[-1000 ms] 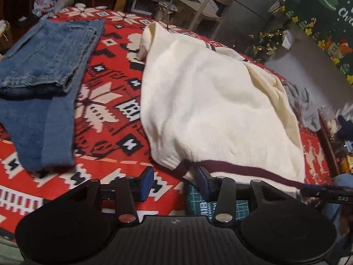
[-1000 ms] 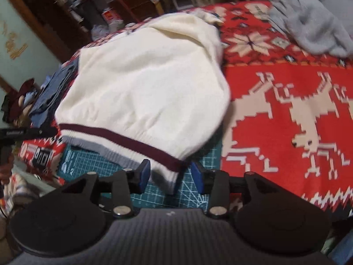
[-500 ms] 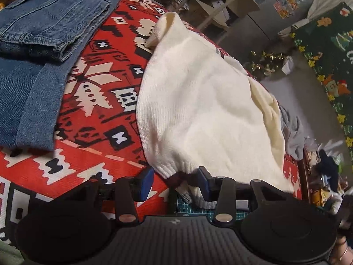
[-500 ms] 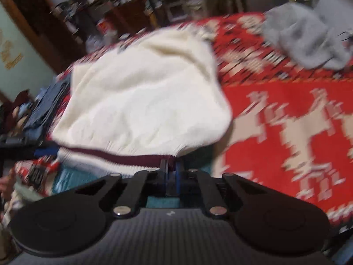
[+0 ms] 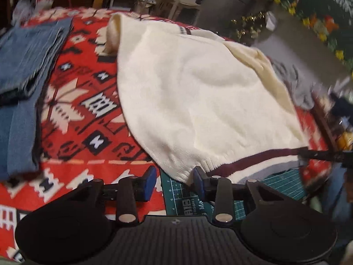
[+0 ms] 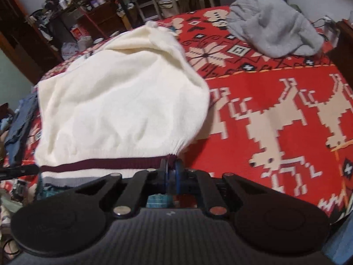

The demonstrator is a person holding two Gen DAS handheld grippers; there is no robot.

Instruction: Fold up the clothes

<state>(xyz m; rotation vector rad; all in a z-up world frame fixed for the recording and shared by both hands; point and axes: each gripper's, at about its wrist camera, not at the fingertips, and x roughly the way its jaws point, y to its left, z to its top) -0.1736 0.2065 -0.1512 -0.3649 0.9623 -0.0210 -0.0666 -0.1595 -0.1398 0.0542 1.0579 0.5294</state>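
A cream knit sweater [image 5: 198, 92] with a maroon stripe along its hem lies spread on the red patterned cloth [image 5: 88, 114]. My left gripper [image 5: 175, 177] is open at the hem's left corner, and the knit edge reaches in between its blue fingers, against the right one. In the right wrist view the sweater [image 6: 123, 101] fills the left half. My right gripper [image 6: 171, 167] is shut on the sweater's hem at its right corner, and the striped edge runs taut to the left from there.
Folded blue jeans [image 5: 24, 66] lie left of the sweater. A grey garment [image 6: 271, 31] sits at the far right of the cloth [image 6: 275, 101]. A green cutting mat [image 5: 183, 201] shows under the hem at the table's front edge. Chairs and cluttered shelves stand behind.
My right gripper has shut on the hem's right corner and drawn it taut. The left gripper has stayed open and come up to the hem's left corner.
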